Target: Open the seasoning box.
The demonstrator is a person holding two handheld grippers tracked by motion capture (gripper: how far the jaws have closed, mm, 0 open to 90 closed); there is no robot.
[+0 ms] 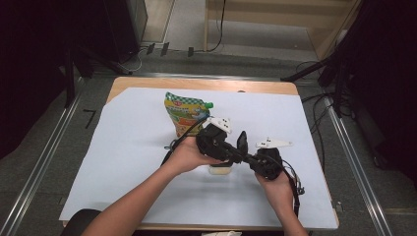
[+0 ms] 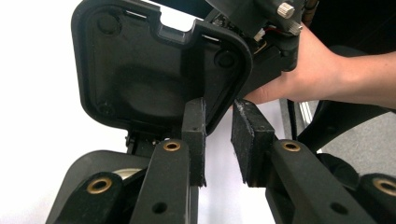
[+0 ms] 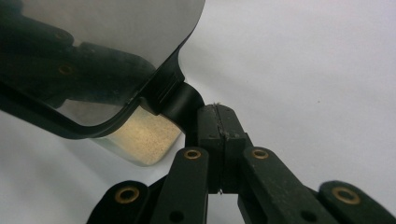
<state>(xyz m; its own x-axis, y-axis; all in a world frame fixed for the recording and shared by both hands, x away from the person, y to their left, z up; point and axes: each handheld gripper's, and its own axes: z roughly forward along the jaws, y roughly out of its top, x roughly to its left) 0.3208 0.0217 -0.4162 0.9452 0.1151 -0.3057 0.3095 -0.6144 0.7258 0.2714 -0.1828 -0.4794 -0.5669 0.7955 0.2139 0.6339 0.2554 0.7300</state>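
While two hand-held grippers are held over the surface, one small clear container with pale, sandy contents is seen between them on the white sheet, near the front middle of the surface. One black hinged lid is raised above that container, standing nearly upright in the high view.

The right hand-held gripper is seen fully closed in its own view, its two pads pressed together on one small black tab at the lid's edge; the container's pale contents are visible just beneath the lid there. The right hand is placed at the right of the container.

The left hand-held gripper is seen with a narrow gap between its two pads. The lower rim of the lid is met by the left pad, while the other pad stands just beside it; whether the rim is actually pinched cannot be told. The left hand is placed at the left of the container.

One printed pouch, green and yellow with one green cap at its corner, stands behind the grippers, near the middle of the surface. Two white marker plates are carried, one on each gripper.
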